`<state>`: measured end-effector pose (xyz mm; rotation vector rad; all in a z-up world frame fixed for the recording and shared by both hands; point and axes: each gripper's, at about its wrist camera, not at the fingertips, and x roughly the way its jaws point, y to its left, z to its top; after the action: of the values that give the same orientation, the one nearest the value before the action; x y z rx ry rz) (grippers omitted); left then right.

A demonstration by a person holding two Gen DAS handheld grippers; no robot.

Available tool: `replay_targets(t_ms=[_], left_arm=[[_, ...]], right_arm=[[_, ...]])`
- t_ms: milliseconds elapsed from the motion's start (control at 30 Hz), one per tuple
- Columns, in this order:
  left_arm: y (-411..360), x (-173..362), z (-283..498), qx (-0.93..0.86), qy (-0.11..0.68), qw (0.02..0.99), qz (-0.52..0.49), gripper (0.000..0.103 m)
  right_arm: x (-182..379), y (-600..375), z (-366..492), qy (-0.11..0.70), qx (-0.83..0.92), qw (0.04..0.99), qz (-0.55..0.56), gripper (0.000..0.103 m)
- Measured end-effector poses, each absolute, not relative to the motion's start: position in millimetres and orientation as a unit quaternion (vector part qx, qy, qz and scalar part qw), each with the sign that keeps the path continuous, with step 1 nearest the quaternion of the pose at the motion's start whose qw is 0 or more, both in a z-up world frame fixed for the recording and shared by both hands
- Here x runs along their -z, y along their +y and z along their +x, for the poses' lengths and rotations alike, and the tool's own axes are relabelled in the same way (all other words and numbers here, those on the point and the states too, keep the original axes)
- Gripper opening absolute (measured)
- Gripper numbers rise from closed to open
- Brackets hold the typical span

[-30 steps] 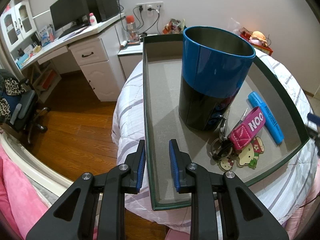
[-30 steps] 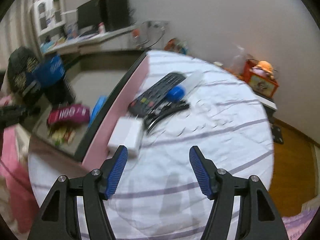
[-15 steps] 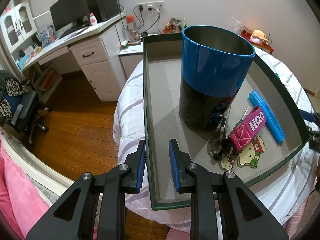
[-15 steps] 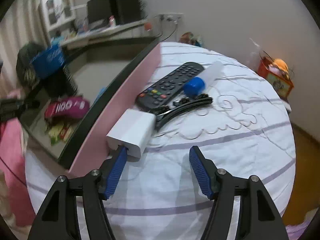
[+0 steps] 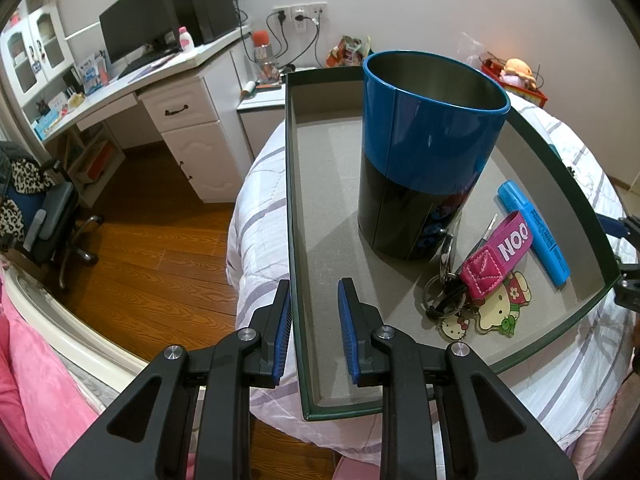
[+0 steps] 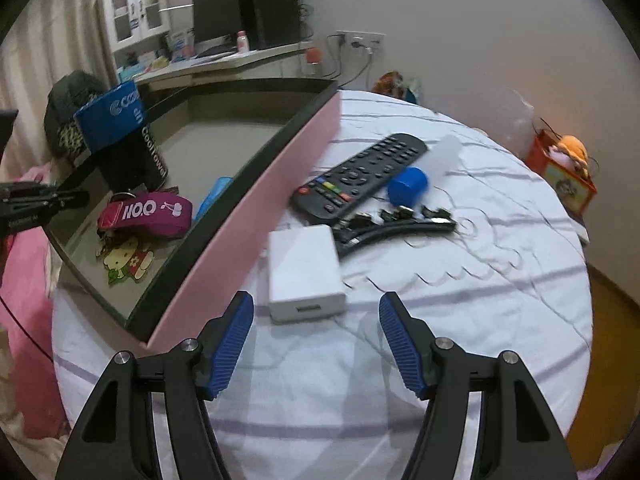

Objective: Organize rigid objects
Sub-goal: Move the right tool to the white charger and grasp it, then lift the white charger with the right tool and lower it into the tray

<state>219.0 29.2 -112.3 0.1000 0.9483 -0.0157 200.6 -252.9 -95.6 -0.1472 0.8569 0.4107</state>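
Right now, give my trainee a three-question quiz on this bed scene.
1. True or false: the left tool straddles the box wall.
2. Which item lies nearest ahead of the right tool? A) remote B) white charger C) blue cap
3. Fill in: the blue marker lies inside the ____.

Key: 1 true; 2 B; 3 box.
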Motion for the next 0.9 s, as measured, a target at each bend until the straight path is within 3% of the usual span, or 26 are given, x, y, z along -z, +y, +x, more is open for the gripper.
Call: replay_targets(t_ms=[167,233,267,900], left_arm=[[29,113,220,0.005,0.457,0.888,0.05,0.022],[29,114,220,0.005,0.457,0.888,0.05,0.022],[29,113,220,0.005,0.456,0.888,0.051,0.022],[27,115,222,0.007,0.456,0.888,0.051,0.022]], right_arm=[[100,-257,207,0.409,-0.202,0.888,-0.058,0.067],[101,-261,209,0.409,-0.2,0.889,-0.05,0.054],[101,-262,208,0.411,-0.213,0.886,-0.034,0.043],[97,-304,169,0.434,-0.042,0.9,0.003,0.046]])
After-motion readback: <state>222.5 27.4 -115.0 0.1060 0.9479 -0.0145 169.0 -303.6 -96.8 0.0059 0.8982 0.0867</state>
